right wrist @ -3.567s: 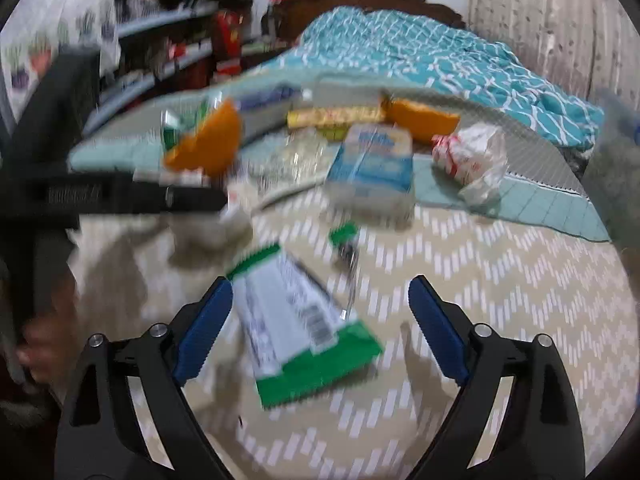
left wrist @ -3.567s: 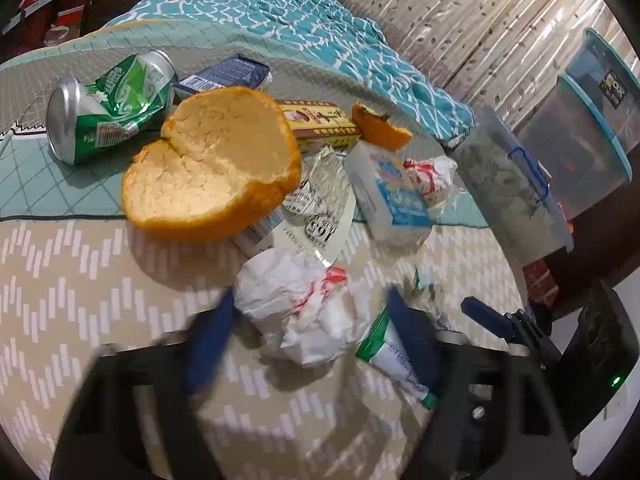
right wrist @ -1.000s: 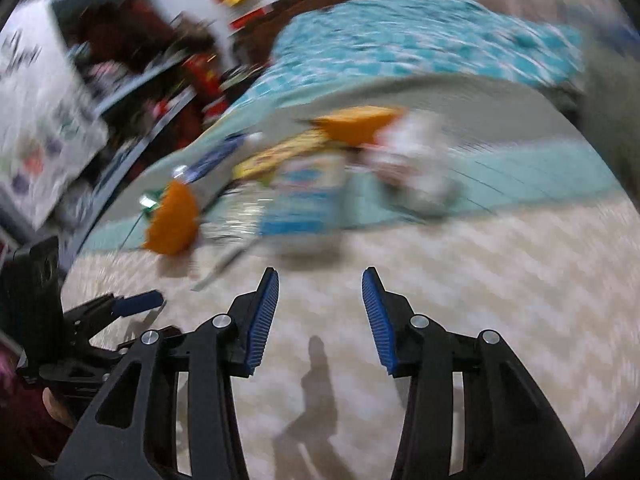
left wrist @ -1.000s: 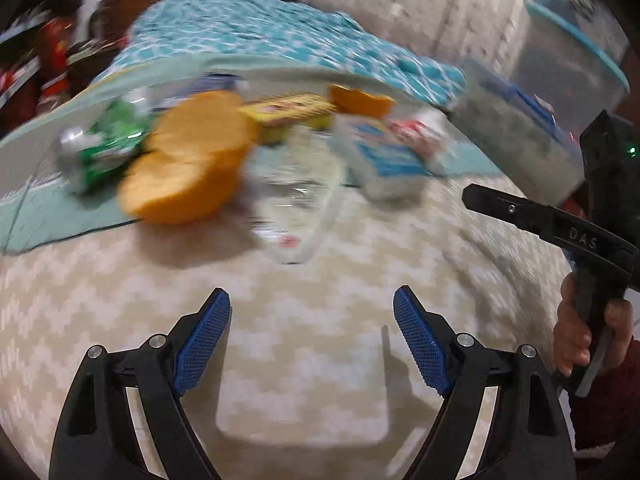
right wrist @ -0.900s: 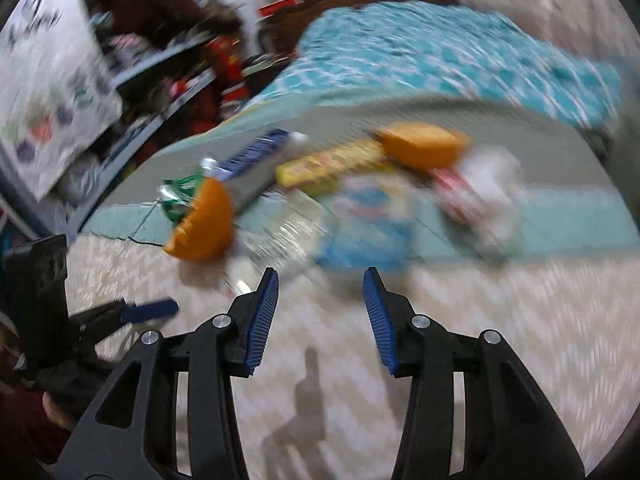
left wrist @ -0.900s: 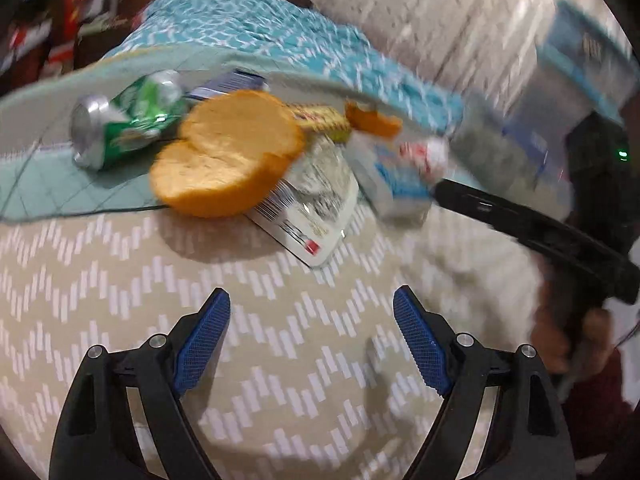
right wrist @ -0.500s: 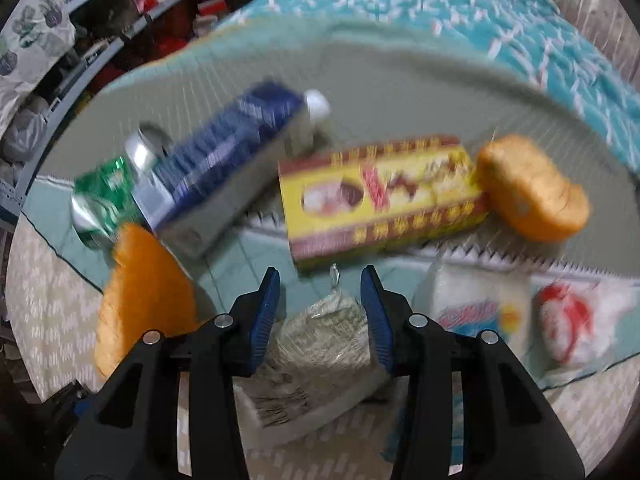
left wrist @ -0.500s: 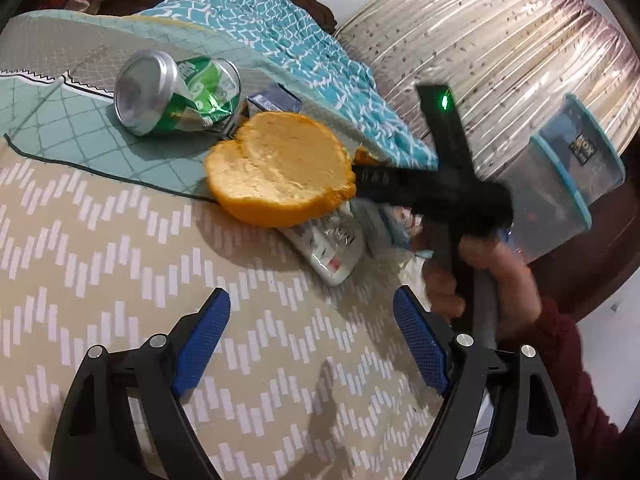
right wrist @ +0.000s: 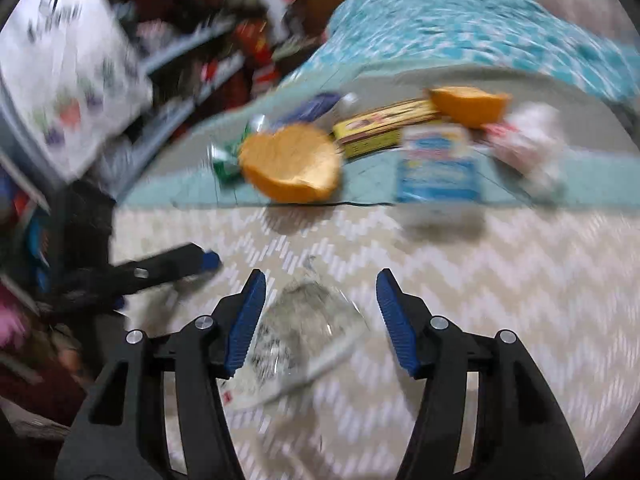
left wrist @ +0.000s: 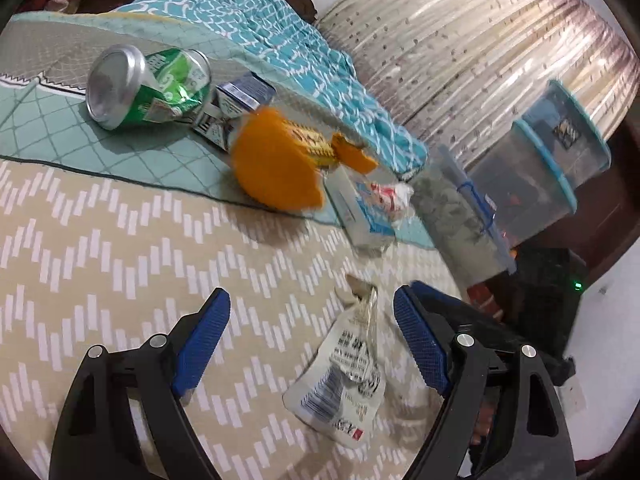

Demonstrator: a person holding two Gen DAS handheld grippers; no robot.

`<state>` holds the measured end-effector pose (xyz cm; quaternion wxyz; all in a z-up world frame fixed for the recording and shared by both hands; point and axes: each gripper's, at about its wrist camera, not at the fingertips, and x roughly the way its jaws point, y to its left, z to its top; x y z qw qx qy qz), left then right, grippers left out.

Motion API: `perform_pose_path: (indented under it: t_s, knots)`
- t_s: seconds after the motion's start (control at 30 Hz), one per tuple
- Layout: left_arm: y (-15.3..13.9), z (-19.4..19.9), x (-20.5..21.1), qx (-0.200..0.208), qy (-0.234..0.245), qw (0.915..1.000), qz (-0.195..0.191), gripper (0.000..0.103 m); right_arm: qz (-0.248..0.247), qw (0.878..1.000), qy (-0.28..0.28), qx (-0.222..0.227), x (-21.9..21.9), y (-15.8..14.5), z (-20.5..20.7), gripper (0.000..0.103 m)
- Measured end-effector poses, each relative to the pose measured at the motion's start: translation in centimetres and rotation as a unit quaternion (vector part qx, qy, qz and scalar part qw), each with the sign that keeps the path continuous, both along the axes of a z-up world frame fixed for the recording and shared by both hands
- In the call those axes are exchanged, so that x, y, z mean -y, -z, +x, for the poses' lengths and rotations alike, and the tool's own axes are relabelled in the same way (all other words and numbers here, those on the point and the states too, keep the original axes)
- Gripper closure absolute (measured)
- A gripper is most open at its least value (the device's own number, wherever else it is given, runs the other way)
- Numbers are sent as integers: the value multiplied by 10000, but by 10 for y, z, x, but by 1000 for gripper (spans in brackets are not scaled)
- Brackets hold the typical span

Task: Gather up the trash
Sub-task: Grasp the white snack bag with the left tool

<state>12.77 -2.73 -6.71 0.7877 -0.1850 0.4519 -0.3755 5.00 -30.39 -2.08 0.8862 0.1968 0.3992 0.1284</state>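
A clear plastic wrapper with a barcode (left wrist: 344, 376) lies on the beige zigzag mat between the open jaws of my left gripper (left wrist: 308, 336). The same wrapper (right wrist: 304, 332) sits between the open jaws of my right gripper (right wrist: 320, 316), which no longer grips it. Farther back lie a large orange peel (left wrist: 276, 168), a crushed green can (left wrist: 148, 84), a blue carton (left wrist: 236, 104), a yellow box (right wrist: 384, 124), a white and blue pack (left wrist: 360, 208), a smaller peel (right wrist: 468, 106) and crumpled white paper (right wrist: 528, 140).
A teal quilted mat (left wrist: 80, 140) lies under the far trash, with a teal blanket (left wrist: 260, 20) behind. Clear storage tubs with blue lids (left wrist: 544, 168) stand at the right. Shelves with clutter (right wrist: 160, 60) are at the left.
The right gripper has pulled the clear wrapper from under the orange peel to the near mat and opened. The peel has flipped. The left gripper stayed open.
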Motion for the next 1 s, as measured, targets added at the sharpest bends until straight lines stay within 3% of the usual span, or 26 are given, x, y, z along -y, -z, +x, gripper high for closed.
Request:
perform_pose_path:
  t_s: [0.07, 0.13, 0.23, 0.3, 0.37, 0.47, 0.53, 0.67, 0.77, 0.9, 1.0]
  knots:
    - [0, -8, 3, 42, 148, 9998, 120, 24, 475, 9988, 39, -139, 11, 10, -14, 45]
    - [0, -16, 9, 54, 255, 9994, 215, 26, 871, 9955, 3, -382, 15, 23, -18, 54]
    - [6, -26, 19, -100, 526, 9982, 270, 46, 1369, 9883, 2, -665, 19, 41, -17, 63]
    - [8, -29, 25, -28, 507, 9976, 466, 53, 1637, 9834, 47, -786, 19, 51, -11, 64]
    - [9, -30, 28, 54, 485, 9967, 651, 61, 1823, 9799, -24, -807, 12, 54, -4, 66]
    - [9, -29, 29, -15, 448, 9968, 660, 61, 1799, 9804, -164, -790, -6, 55, 8, 68]
    - [10, -27, 27, -93, 404, 9974, 590, 55, 1859, 9793, -195, -773, -14, 55, 20, 68]
    - [5, -30, 23, -123, 463, 9980, 411, 17, 2651, 9601, -339, -823, -18, 66, 32, 74]
    - [4, -27, 29, -208, 530, 9976, 385, 16, 2947, 9516, -427, -756, -20, 68, 34, 75]
    - [8, -17, 29, -557, 601, 9966, -38, 17, 4076, 9090, -372, -791, -7, 85, 37, 75]
    - [7, -17, 30, -601, 700, 9955, -224, 17, 4539, 8863, -327, -859, -6, 93, 43, 75]
